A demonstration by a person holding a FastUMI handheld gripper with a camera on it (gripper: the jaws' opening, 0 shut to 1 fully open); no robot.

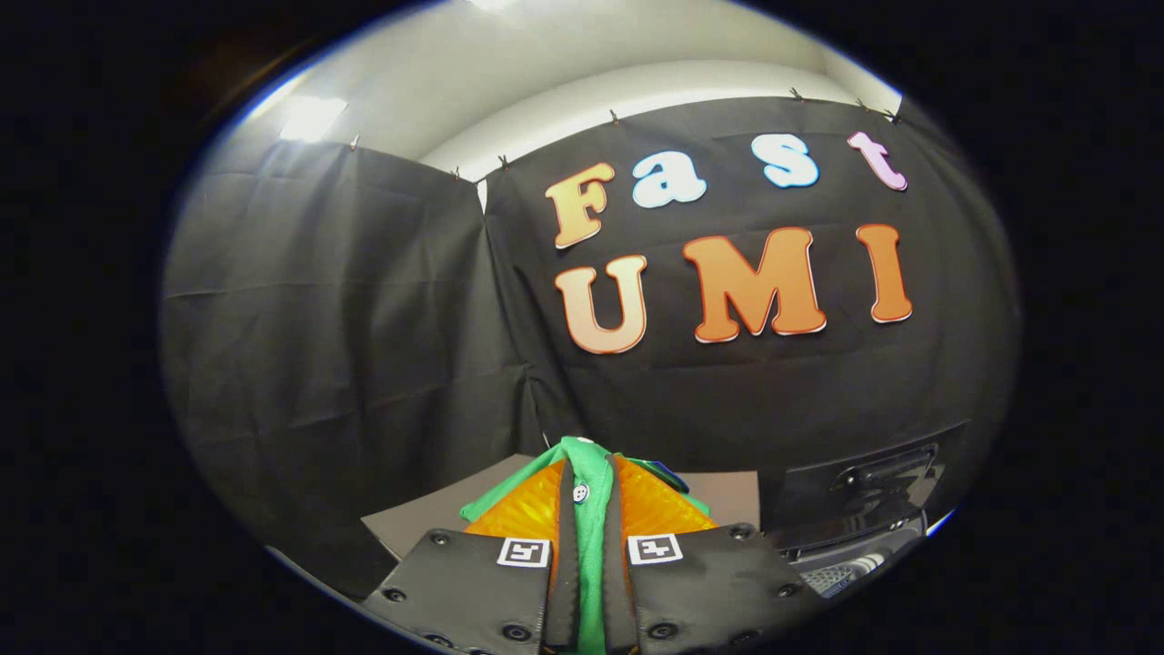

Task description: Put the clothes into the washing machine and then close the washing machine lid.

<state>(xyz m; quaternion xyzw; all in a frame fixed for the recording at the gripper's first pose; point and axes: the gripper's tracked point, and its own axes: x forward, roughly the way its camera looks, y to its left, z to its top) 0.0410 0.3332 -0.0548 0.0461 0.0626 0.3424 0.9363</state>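
The green garment [589,537], with a white button [580,493] on its placket, is pinched between the two fingers of the gripper [588,509], which are clenched on it from both sides so that a strip of cloth runs along the narrow gap and bunches up just past their tips. Beyond the garment lies the brown counter [427,518], and beside the garment stands the washing machine [864,509], its dark lid raised. Behind the garment hangs the black cloth wall [364,318].
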